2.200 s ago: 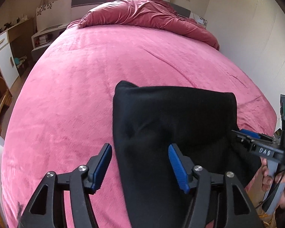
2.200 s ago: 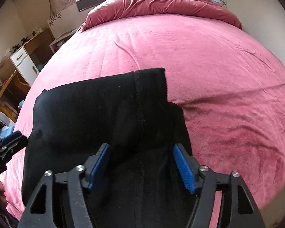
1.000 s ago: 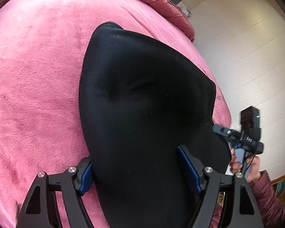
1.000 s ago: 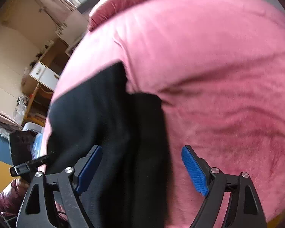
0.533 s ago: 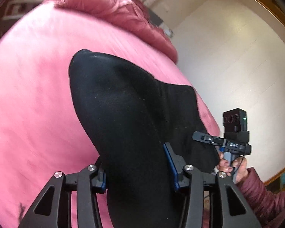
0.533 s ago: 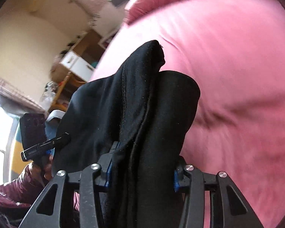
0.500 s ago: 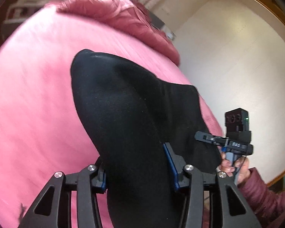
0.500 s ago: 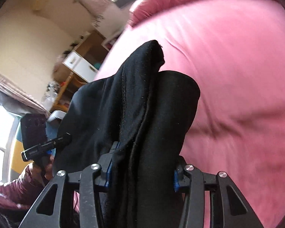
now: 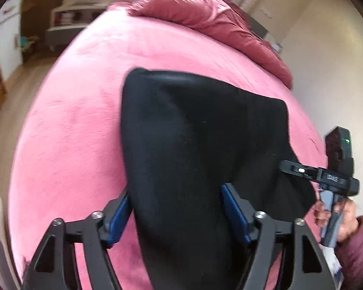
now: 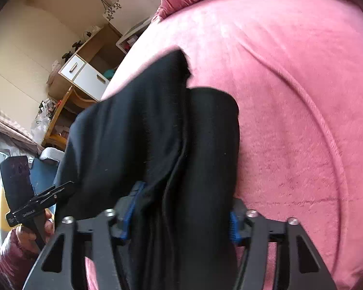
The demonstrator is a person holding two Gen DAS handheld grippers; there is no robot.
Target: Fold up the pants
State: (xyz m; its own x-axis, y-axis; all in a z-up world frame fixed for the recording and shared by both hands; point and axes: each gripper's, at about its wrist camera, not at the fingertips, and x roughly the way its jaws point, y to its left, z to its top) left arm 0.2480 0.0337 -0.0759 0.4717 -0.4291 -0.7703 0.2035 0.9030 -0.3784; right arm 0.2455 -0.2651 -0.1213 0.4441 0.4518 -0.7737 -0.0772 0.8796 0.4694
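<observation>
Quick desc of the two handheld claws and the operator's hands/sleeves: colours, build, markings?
Left claw and right claw: black cut-out frames with silver screws, blue pads. The right one seen side-on shows white lettering, a green light and a grey grip. The right hand is bare, with a dark-red quilted sleeve.

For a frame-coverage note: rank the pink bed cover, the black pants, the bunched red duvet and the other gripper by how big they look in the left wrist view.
1. pink bed cover
2. black pants, inflated by nearness to the lens
3. red duvet
4. right gripper
</observation>
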